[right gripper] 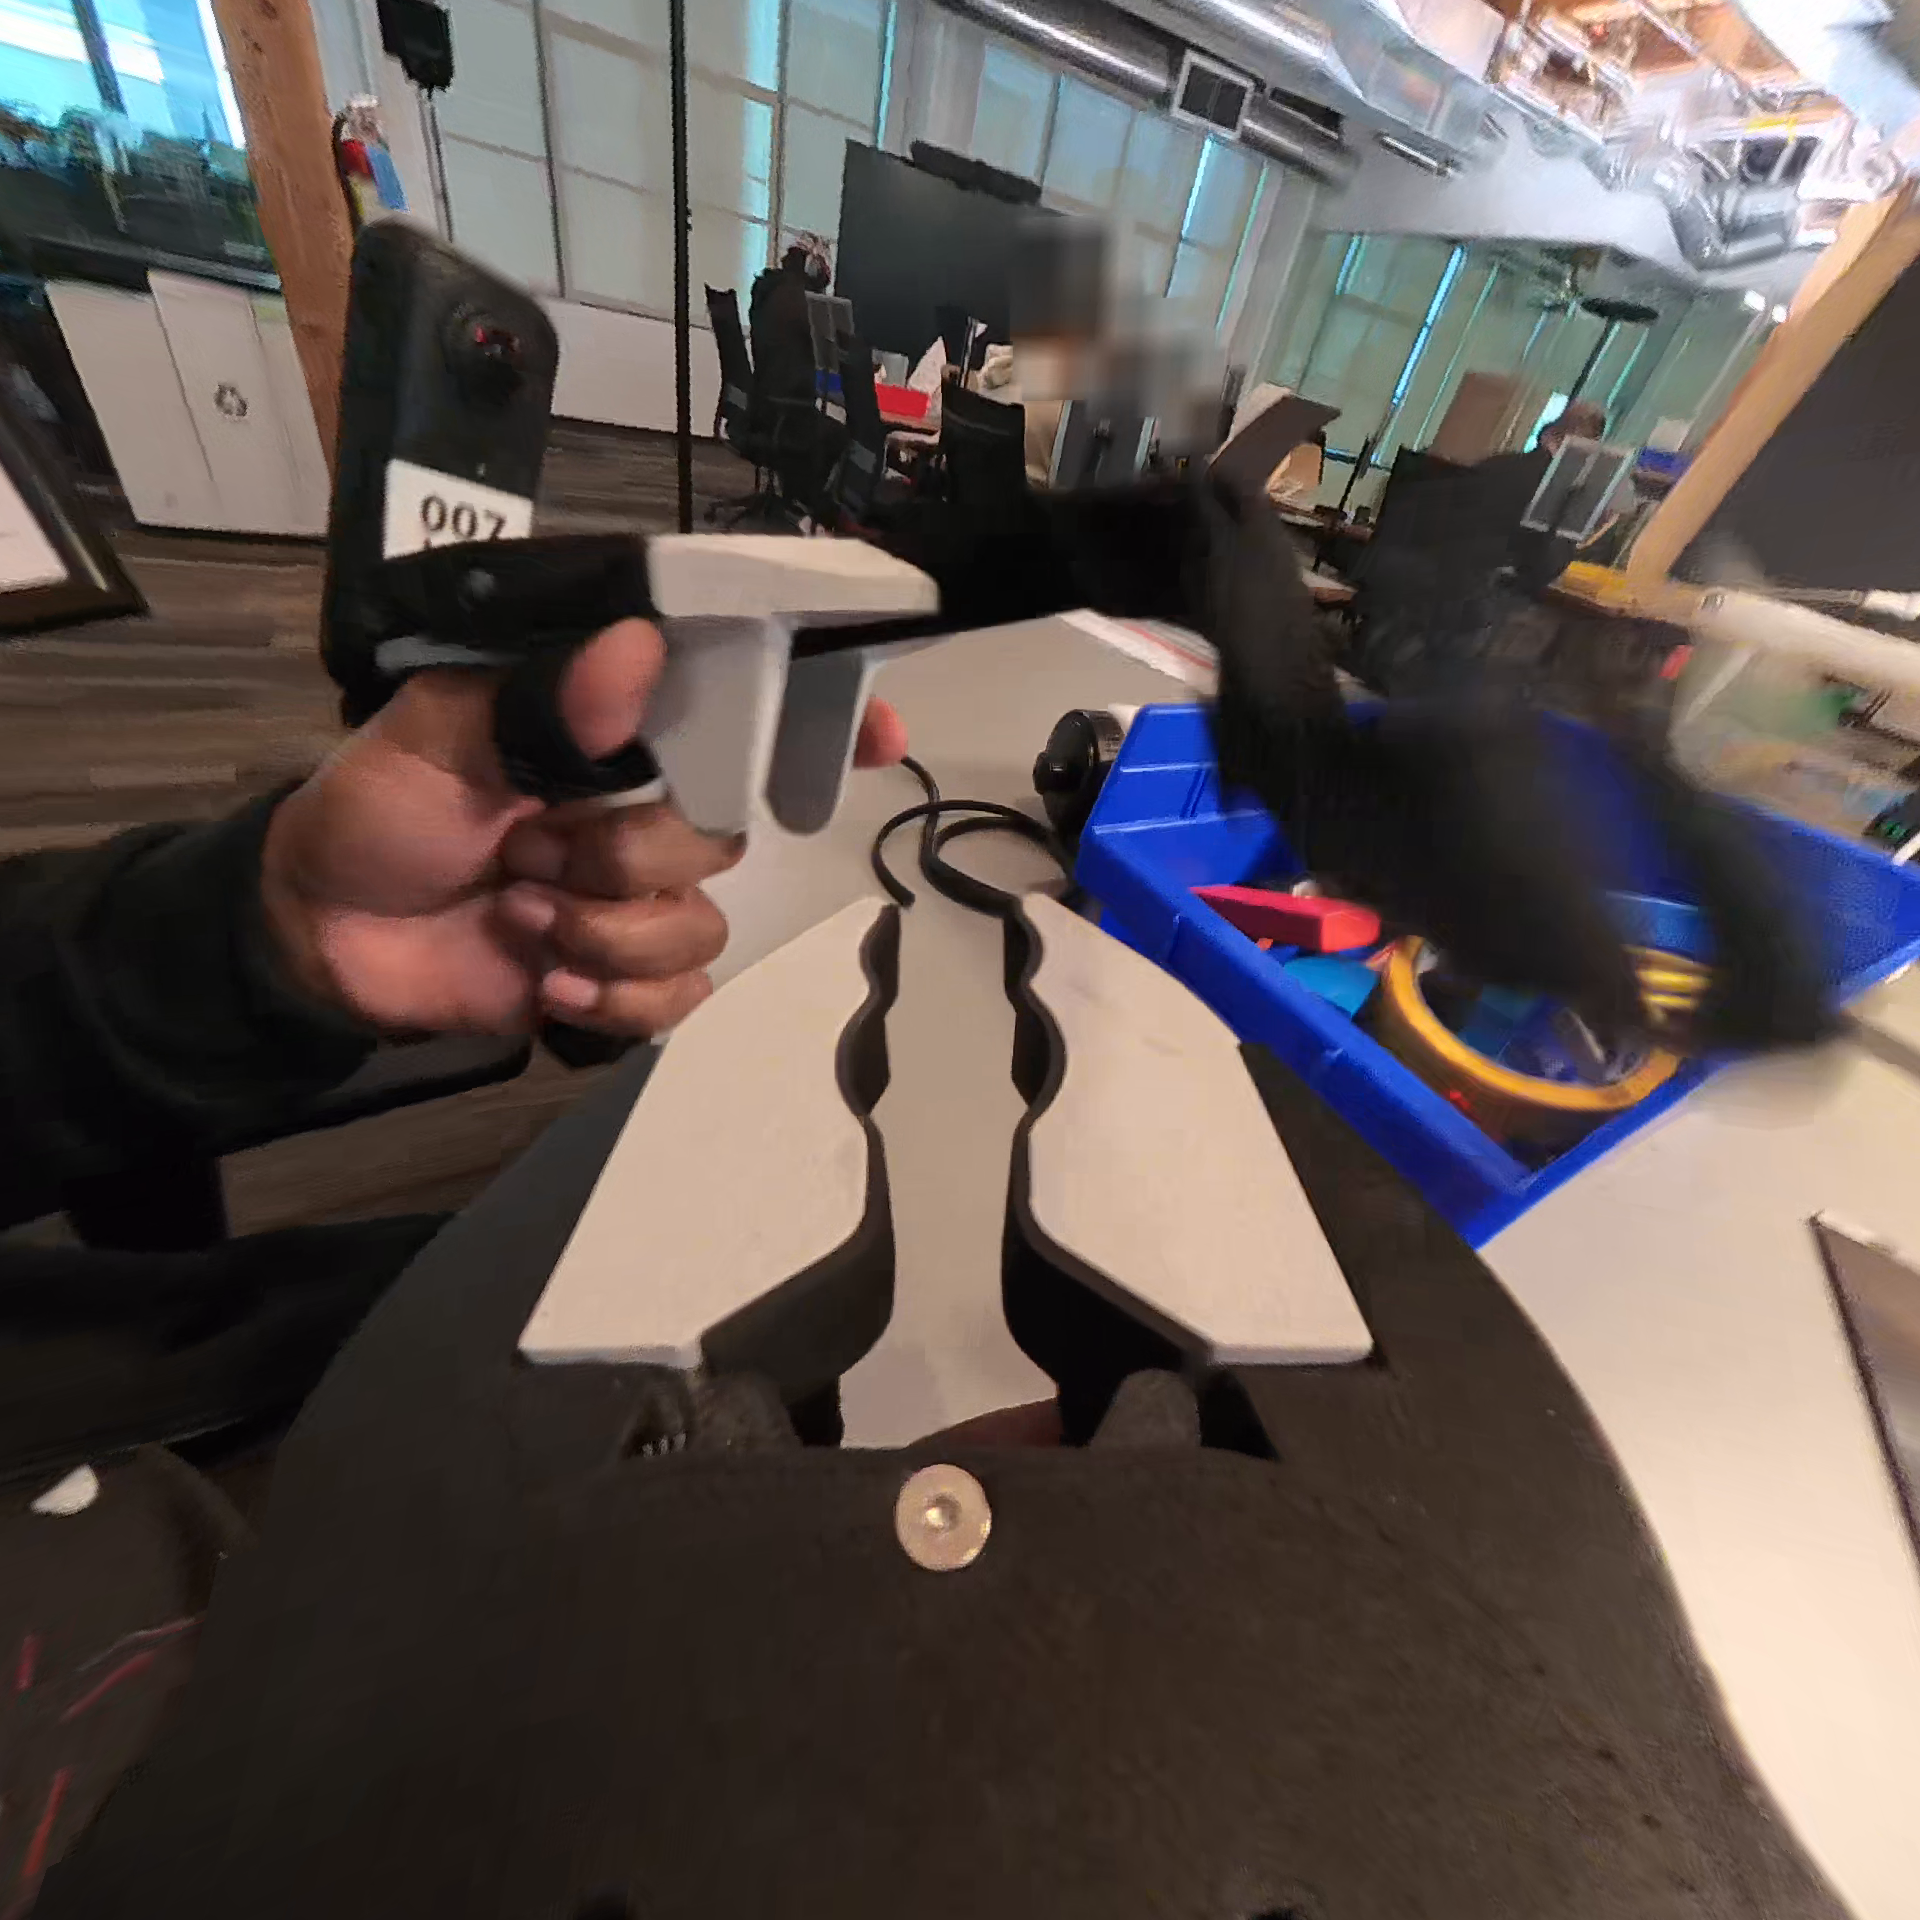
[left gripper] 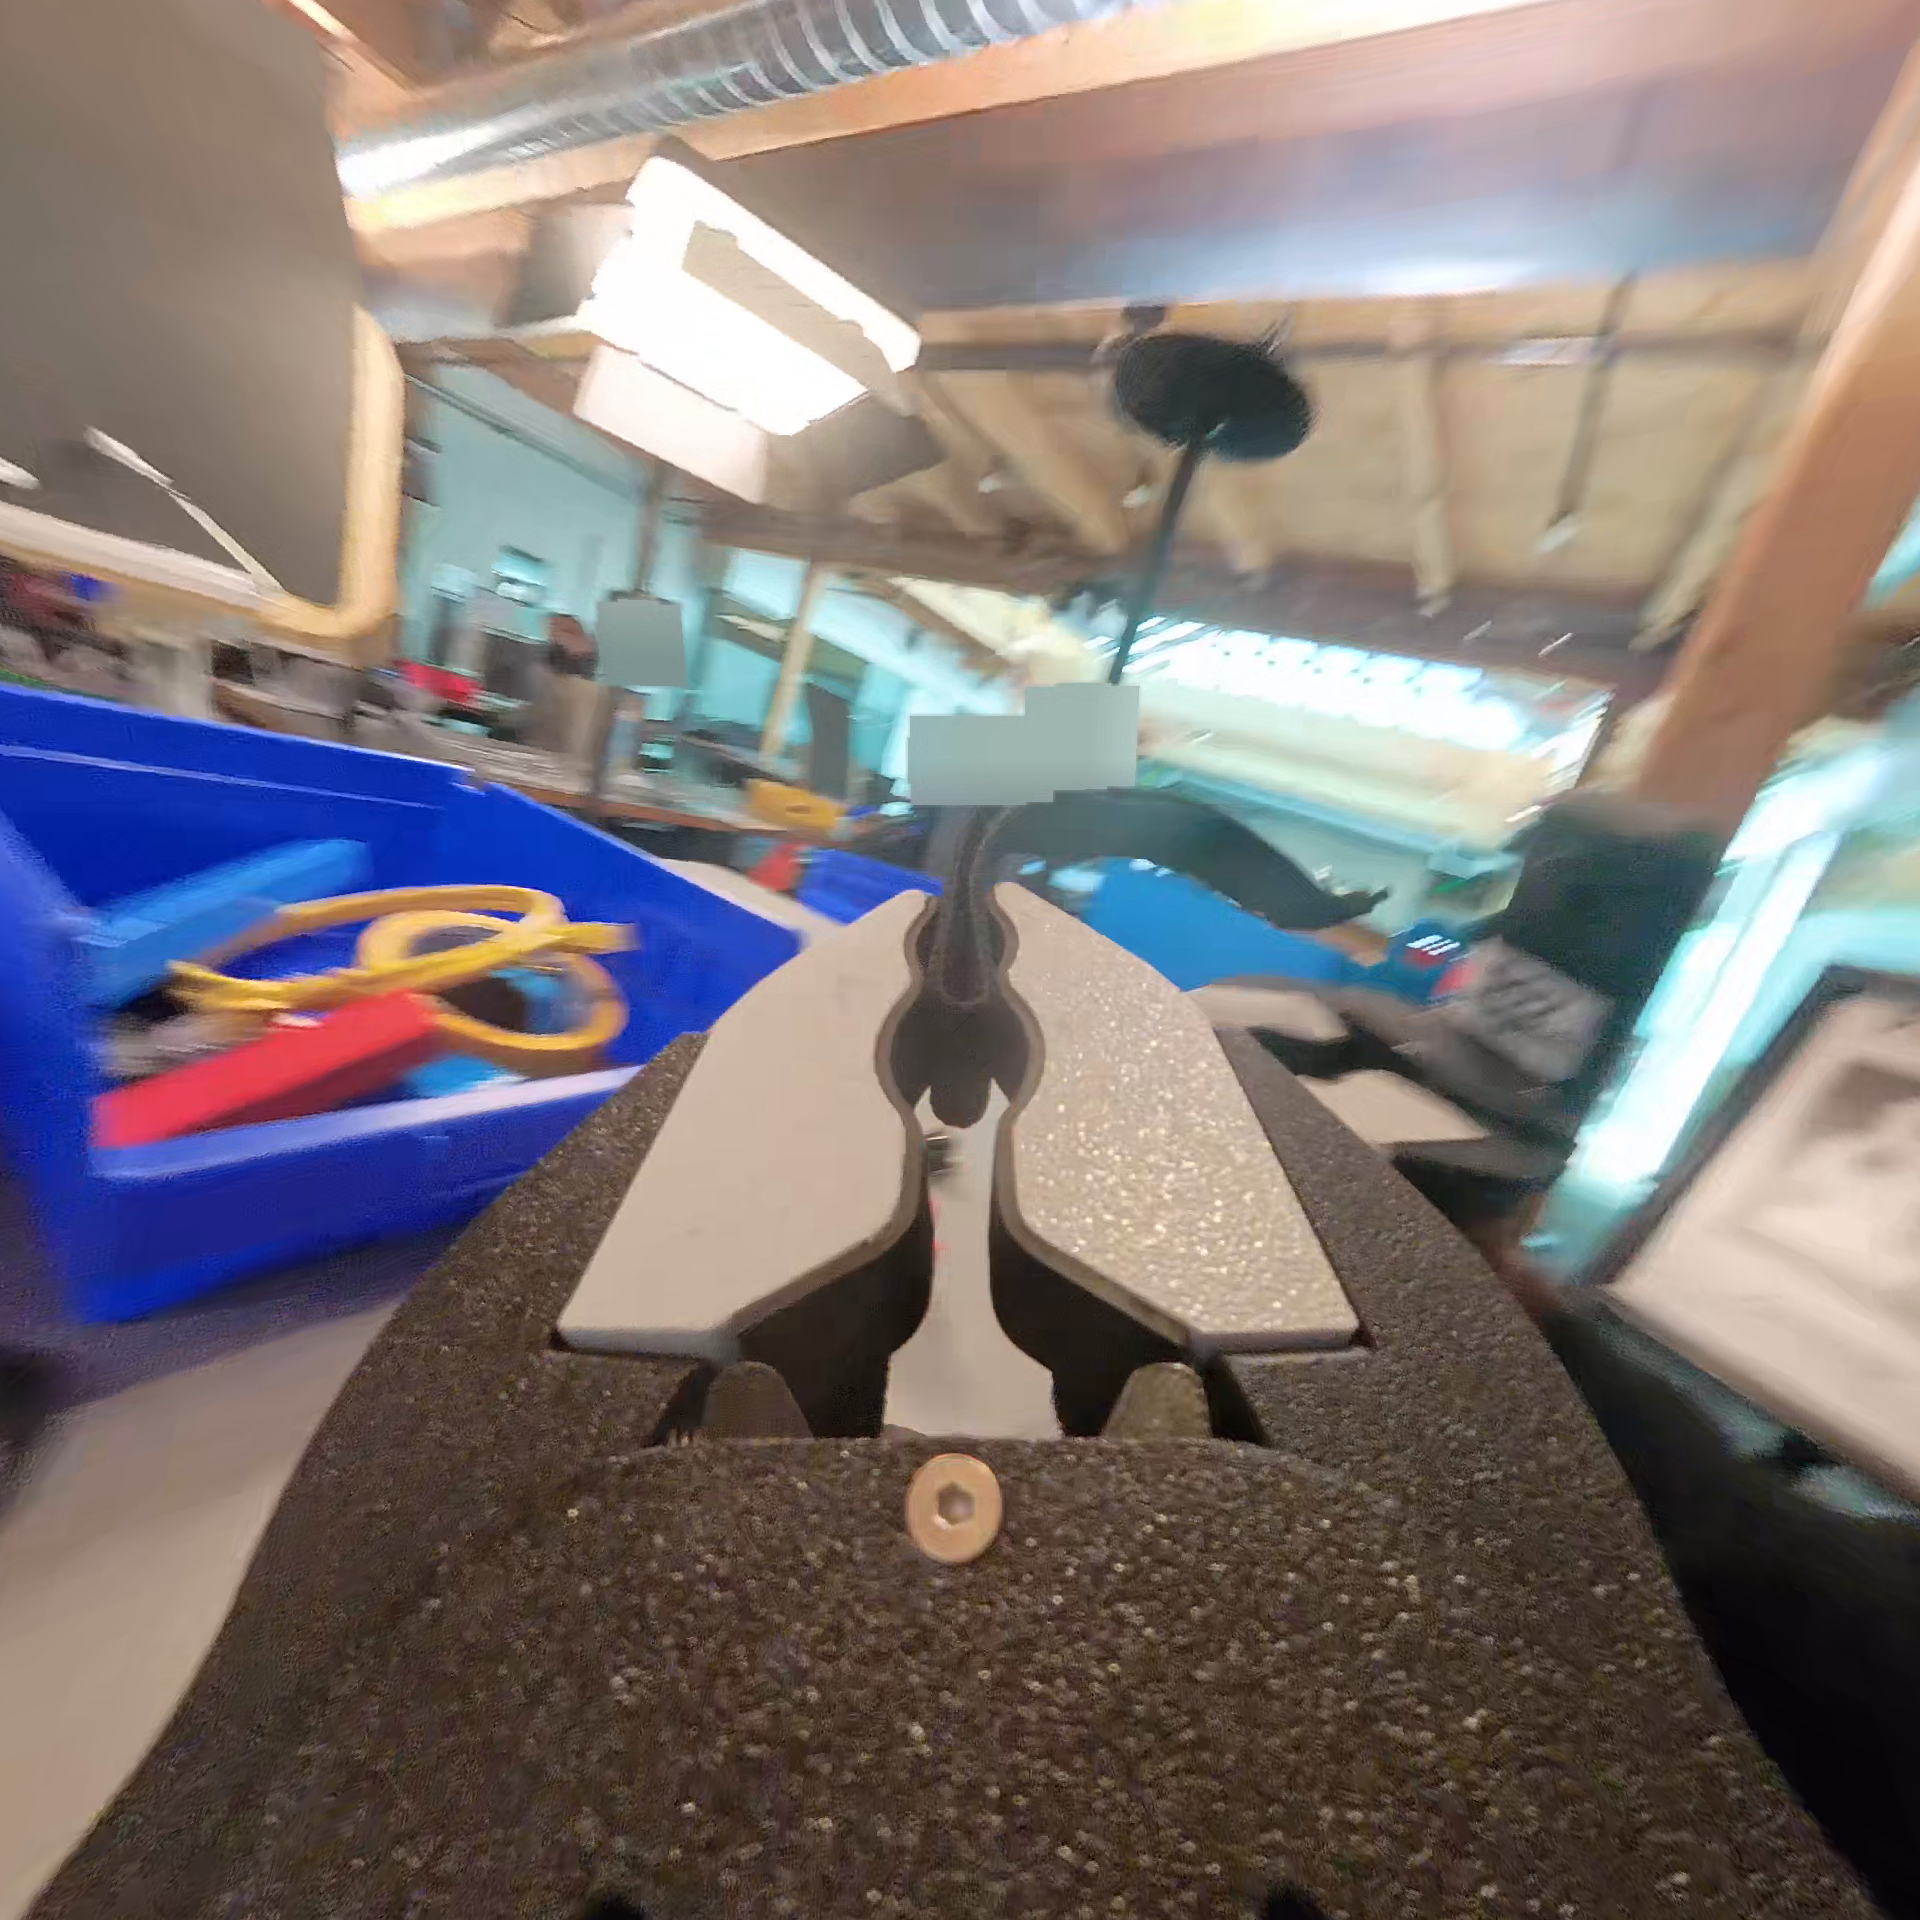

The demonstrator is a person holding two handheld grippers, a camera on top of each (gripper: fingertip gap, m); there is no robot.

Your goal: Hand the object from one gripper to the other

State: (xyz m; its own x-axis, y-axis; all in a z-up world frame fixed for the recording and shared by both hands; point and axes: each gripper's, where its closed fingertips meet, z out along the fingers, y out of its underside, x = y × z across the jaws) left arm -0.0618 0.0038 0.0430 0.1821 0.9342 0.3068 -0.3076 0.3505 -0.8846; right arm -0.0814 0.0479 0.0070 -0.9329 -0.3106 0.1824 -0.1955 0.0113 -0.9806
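Left gripper [right gripper: 831, 623] is clamped on one end of a black floppy thing, probably a strap [right gripper: 1351, 748]. In its own wrist view the strap [left gripper: 961, 1029] sits pinched in the notch between the fingers [left gripper: 769, 1122]. The rest hangs free in the air, curving out over the blue bin [right gripper: 1174, 831] at the tabletop's far side, with the loose tail blurred, so likely swinging.

Right gripper [right gripper: 951, 925] is empty, fingers [right gripper: 727, 1143] spread with a clear gap and bare tabletop [right gripper: 1662, 1403] showing through it. It's low, near the tabletop, pointed toward the left gripper and the strap.

The hand [right gripper: 468, 852] holds the left gripper up high and level. My read: that lifts the strap clear of the bin clutter (tape roll [right gripper: 1538, 1039], red block [right gripper: 1288, 920]) and lets it drape where the right can reach it.

Handover not started; the strap is only in the left. The right needs to come up and close on the hanging part before the left lets go.

Risk: the tail is limp and moving, so the right could easily close on air. The thicker part near the left's fingers looks steadier.

A black cable [right gripper: 935, 831] lies on the tabletop just past the right's tips; it's not the object.
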